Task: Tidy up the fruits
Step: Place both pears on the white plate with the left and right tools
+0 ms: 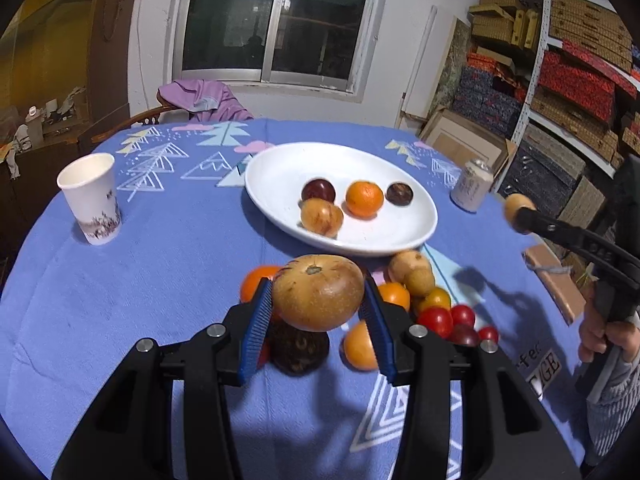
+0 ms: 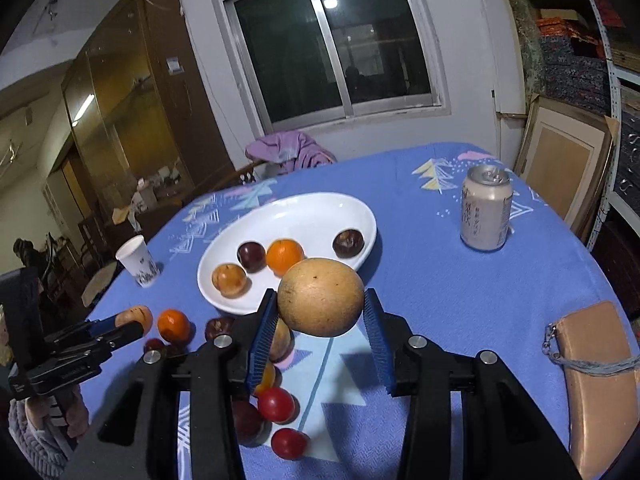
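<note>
Now both grippers carry a fruit above the blue tablecloth (image 1: pixel 132 280). The left gripper (image 1: pixel 318 304) pinches a tan fruit with a stem scar (image 1: pixel 318 298) between its blue pads (image 1: pixel 258 316); the fruit sits at the fingertips, bulging above and ahead of them, stem end facing the camera. Below and behind the fingers lies a loose heap of fruit (image 1: pixel 424 300): oranges, small tan ones, red tomatoes and a dark one. Ahead of the fingertips the white plate (image 1: pixel 280 184) holds four fruits.

The right gripper (image 2: pixel 321 310) has a round tan fruit (image 2: pixel 320 298) between its own blue pads (image 2: pixel 376 340), the left pad against its side, the right one touching at its tip. The plate lies just beyond those fingertips, a drink can (image 2: pixel 486 210) off to their right.
</note>
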{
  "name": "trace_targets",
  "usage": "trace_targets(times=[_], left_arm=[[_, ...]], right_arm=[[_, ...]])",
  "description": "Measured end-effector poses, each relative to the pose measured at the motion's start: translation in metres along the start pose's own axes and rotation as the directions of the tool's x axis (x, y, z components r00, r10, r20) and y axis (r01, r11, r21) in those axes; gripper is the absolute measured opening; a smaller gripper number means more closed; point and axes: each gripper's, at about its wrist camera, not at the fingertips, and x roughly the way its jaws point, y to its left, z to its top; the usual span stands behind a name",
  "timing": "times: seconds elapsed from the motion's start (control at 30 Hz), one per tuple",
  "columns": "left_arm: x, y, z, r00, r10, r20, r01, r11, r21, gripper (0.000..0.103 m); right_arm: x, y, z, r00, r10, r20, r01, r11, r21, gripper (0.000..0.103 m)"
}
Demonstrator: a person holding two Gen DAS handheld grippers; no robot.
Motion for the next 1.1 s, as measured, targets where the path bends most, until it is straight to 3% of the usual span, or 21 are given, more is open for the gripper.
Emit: trace_targets(times=[0.17,0.33,0.57,0.77,0.83,0.9,1.1], left_arm=[[0.01,0.001,0.05,1.0,0.017,0.021,-0.016,1.0,-0.009,0.045],[0.048,0.005,0.094,1.0,0.015,0.016,-0.014,0.999,-0.051,0.045],[0.131,0.019,0.112,0.995,0.026,-0.097,-0.034,0.996,-0.086,0.045],[0.173,0.024,0.115,0.988,0.033,-0.149,-0.046,0.995,-0.085,0.045],[0.179,0.026,0.114,0.987,0.029,-0.157,-0.044,0.995,-0.091,0.05],[0.177,0.026,0.114,0.989,0.033,-0.142,-0.046,0.995,-0.089,0.064],[0.137,0.029,0.113,0.996,0.028,-0.086,-0.036,0.994,-0.099,0.064]], right_arm=[[0.003,0.014,0.048,1.0,0.013,0.028,-0.012,1.0,-0.021,0.044],[0.054,0.034,0.076,0.999,0.025,-0.032,-0.026,0.999,-0.038,0.044],[0.164,0.047,0.075,0.975,-0.056,-0.215,0.033,0.994,-0.108,0.044],[0.217,0.04,0.074,0.95,-0.12,-0.289,0.086,0.988,-0.128,0.044],[0.229,0.04,0.072,0.939,-0.121,-0.321,0.082,0.988,-0.133,0.044],[0.236,0.04,0.069,0.933,-0.135,-0.335,0.092,0.986,-0.141,0.045],[0.199,0.033,0.07,0.958,-0.108,-0.264,0.085,0.992,-0.096,0.045]])
